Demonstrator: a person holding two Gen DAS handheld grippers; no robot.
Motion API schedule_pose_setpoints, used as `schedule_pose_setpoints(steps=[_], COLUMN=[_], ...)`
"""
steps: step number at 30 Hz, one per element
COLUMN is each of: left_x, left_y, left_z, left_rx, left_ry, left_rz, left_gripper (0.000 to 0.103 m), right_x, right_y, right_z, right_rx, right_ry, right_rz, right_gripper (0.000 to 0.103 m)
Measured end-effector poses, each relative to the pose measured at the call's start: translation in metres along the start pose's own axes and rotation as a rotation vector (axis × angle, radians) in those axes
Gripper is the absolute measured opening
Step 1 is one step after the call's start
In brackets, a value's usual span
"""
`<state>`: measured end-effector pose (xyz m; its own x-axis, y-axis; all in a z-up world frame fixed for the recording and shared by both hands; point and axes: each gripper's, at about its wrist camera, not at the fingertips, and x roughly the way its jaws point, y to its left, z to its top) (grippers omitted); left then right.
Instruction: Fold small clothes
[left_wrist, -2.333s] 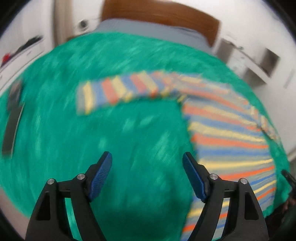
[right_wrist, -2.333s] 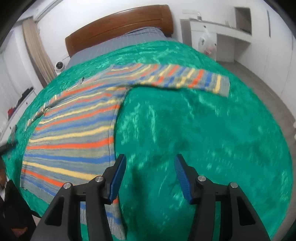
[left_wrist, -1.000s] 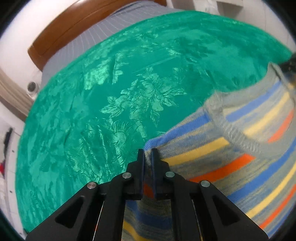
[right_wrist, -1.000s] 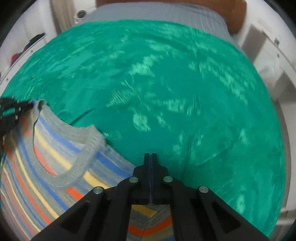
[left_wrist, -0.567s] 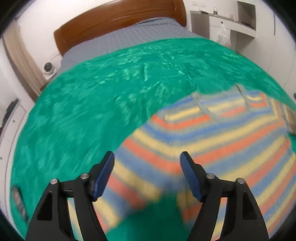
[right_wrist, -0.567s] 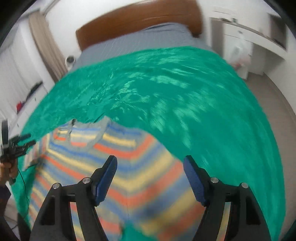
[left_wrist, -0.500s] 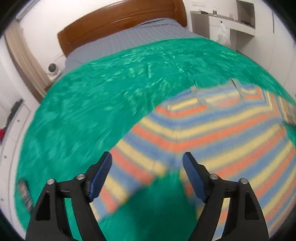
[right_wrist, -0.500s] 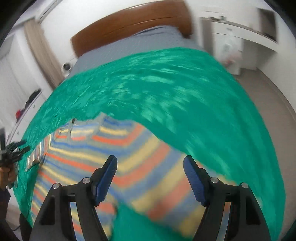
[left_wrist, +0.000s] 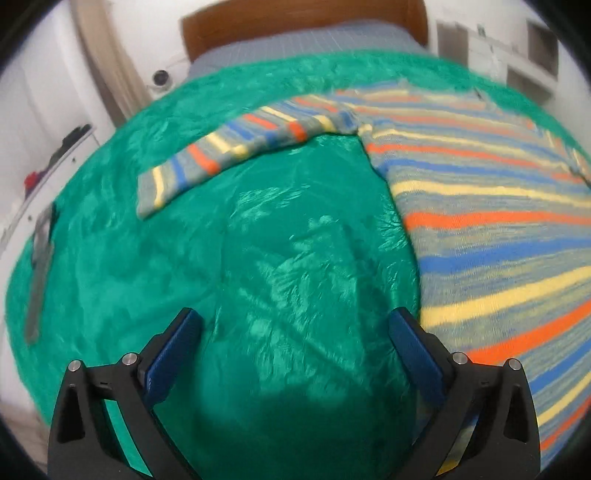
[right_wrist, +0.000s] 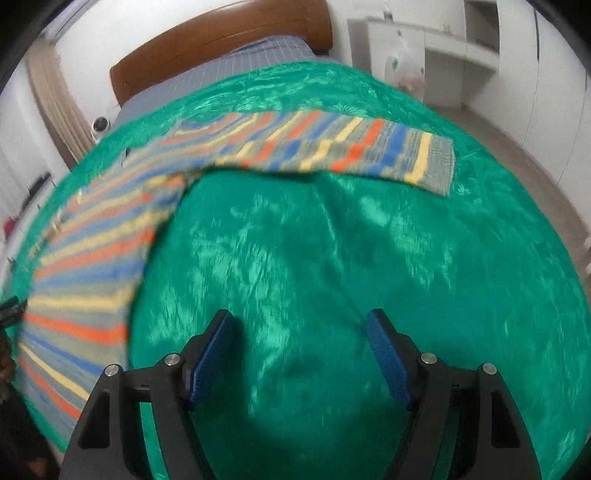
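Both grippers have let go of the sweater (left_wrist: 491, 206), the left gripper (left_wrist: 295, 354) opening wider and empty, the right gripper (right_wrist: 299, 354) spread and empty, both swung out over bare bed cover (left_wrist: 258, 258), so sleeves look next.

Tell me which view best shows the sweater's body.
The left wrist view: the sweater body fills its right side, stripes sharp, one sleeve stretched left. The right wrist view shows the body squeezed blurred along the left edge, with only the other sleeve clear.

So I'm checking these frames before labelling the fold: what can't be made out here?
- Striped sweater, left wrist view: its lower hem runs off the right and bottom edges.
- Sweater body, right wrist view: motion blur smears the stripes; the left edge cuts it off.
- Neckline: not clear in either view.
- Dark flat object on the green blanket: too blurred to identify.
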<state>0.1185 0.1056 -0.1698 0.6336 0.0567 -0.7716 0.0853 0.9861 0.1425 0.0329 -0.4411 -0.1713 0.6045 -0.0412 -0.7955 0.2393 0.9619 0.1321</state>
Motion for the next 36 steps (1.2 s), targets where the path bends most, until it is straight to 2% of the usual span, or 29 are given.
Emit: schedule_pose_setpoints(steps=[2,5,9,27,30,32,34,36], left_x=[-0.001,0.002,0.005,0.002,-0.001,-0.001,0.000,0.000], left_y=[0.007,0.014,0.017,0.017,0.016,0.016,0.016,0.014], left_z=[-0.005,-0.008,-0.009,-0.014,-0.016,-0.015,-0.015,-0.015], left_rx=[-0.045,-0.078,-0.094,-0.093,-0.080,-0.078,-0.082,-0.080], left_ry=[-0.007,-0.019,-0.021,-0.032,-0.024,-0.018,-0.018,-0.023], left_rz=[-0.023,-0.064,-0.083,-0.091,-0.092,-0.098,-0.098,-0.087], left_gripper=[0.103,0.103,0.103,0.103,0.103,0.103,0.103,0.103], right_x=[-0.001,0.004,0.011,0.010,0.007,-0.002,-0.019,-0.026], right_y=[0.000,-0.003,0.009,0.013,0.012,0.001,-0.024,-0.052], right_z=[-0.009,-0.011,-0.016,-0.022,-0.012,0.002,0.024,0.045], right_rx=[-0.001,0.034,-0.017,-0.018,-0.017,0.040,0.124,0.207], right_ry=[-0.036,-0.067,-0.090,-0.097,-0.027,0.002,-0.050,-0.090], right_rz=[-0.015,0.013,-0.016,-0.035,-0.024,0.047,0.113,0.123], right_gripper=[0.077,0.087,0.095,0.097,0.096,0.096,0.096,0.096])
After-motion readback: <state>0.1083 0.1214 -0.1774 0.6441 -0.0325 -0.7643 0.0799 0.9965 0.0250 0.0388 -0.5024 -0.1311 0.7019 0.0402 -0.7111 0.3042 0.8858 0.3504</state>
